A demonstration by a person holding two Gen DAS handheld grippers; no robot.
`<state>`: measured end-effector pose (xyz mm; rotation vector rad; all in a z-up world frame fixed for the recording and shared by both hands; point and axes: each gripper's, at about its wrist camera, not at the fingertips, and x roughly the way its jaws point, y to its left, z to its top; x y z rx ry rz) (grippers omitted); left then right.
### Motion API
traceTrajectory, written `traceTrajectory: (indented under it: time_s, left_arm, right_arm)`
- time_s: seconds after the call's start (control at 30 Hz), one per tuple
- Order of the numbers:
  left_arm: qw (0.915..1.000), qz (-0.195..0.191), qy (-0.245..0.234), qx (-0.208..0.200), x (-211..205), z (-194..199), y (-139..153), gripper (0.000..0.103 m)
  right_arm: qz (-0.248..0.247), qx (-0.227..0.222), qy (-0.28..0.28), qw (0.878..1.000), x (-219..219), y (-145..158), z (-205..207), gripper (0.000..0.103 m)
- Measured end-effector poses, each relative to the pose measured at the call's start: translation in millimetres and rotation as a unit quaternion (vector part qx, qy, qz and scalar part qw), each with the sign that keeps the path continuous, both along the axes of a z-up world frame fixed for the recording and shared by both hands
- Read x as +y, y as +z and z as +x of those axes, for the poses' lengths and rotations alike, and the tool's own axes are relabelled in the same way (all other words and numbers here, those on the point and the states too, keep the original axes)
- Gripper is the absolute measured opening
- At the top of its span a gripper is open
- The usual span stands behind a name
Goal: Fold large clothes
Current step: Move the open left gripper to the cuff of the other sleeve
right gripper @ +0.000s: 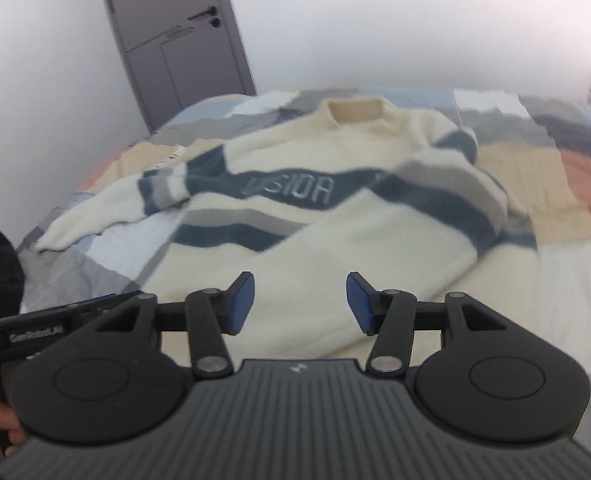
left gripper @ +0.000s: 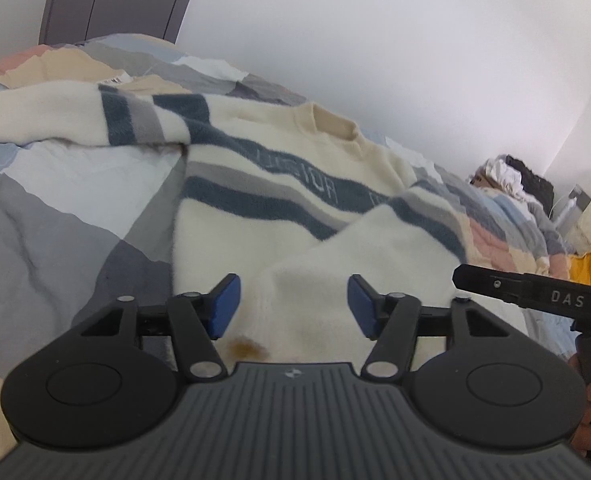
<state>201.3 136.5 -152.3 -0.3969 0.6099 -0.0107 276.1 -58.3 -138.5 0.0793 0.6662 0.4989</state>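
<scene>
Both our grippers, left [left gripper: 293, 306] and right [right gripper: 300, 304], were apart, holding nothing. The folded sleeve [right gripper: 375, 240] on the sweater [right gripper: 295, 152] could slip open if we bumped it.

"USIOR" on the sweater's [right gripper: 295, 216] blue stripe; "DAS" on the right tongs' [left gripper: 567, 300] black body.

Soft, even daylight fills both views, brightest on the white wall [left gripper: 415, 60] at upper right. Shadows are faint. Fisheye bending curves the door [right gripper: 175, 40] and the frame edges. The right wrist view is blurred throughout; the sweater [right gripper: 315, 208] looks smeared.
</scene>
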Motion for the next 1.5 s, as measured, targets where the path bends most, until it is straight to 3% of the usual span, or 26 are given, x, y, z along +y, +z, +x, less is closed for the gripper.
traceTrajectory:
  time_s: [0.13,0.3,0.4,0.53,0.63,0.8,0.93,1.0,1.17,1.33,1.4,1.5]
  left_arm:
    - [0.9996,0.020,-0.004,0.020,-6.9,10.0,-8.2,0.060]
    - [0.9938,0.074,0.005,0.083,-18.2,25.1,-27.0,0.056]
    - [0.9925,0.077,0.012,0.095,-18.9,27.9,-32.8,0.056]
    - [0.9941,0.067,0.014,0.085,-16.6,25.0,-30.6,0.056]
    - [0.9978,0.041,0.028,0.045,-8.2,16.6,-19.2,0.057]
    - [0.9943,-0.006,0.106,-0.011,31.0,5.1,1.1,0.063]
    - [0.9759,-0.036,0.215,0.000,75.5,2.1,-7.2,0.063]
    - [0.9647,-0.077,0.251,0.010,96.6,3.3,-16.0,0.063]
    - [0.9351,-0.125,0.331,0.017,137.0,11.3,-24.5,0.064]
    - [0.8888,-0.218,0.401,-0.040,199.9,9.2,-37.4,0.064]
    - [0.8788,-0.215,0.423,-0.051,223.8,12.3,-36.5,0.064]
    - [0.8763,-0.210,0.432,-0.033,259.3,21.3,-35.8,0.071]
  right_arm:
    - [-0.024,-0.009,0.003,1.000,-0.5,-14.0,7.9,0.053]
    - [-0.021,0.009,0.008,1.000,-2.3,-30.0,17.0,0.053]
    - [-0.022,0.016,0.015,1.000,0.8,-35.9,20.4,0.053]
    - [-0.035,0.029,0.027,0.999,7.6,-48.5,21.8,0.053]
    - [-0.037,0.049,0.031,0.998,11.0,-60.9,23.6,0.055]
    - [-0.026,0.053,0.029,0.998,6.9,-63.1,23.7,0.056]
    - [-0.022,0.055,0.026,0.998,5.7,-63.6,22.6,0.055]
    - [-0.024,0.054,0.025,0.998,6.5,-63.0,22.1,0.055]
    - [-0.022,0.051,0.029,0.998,4.3,-62.8,21.7,0.055]
    - [-0.012,0.048,0.032,0.998,0.7,-65.1,23.9,0.055]
    - [-0.009,0.046,0.034,0.998,0.3,-65.3,23.8,0.055]
    - [-0.011,0.036,0.042,0.998,1.5,-65.2,23.1,0.056]
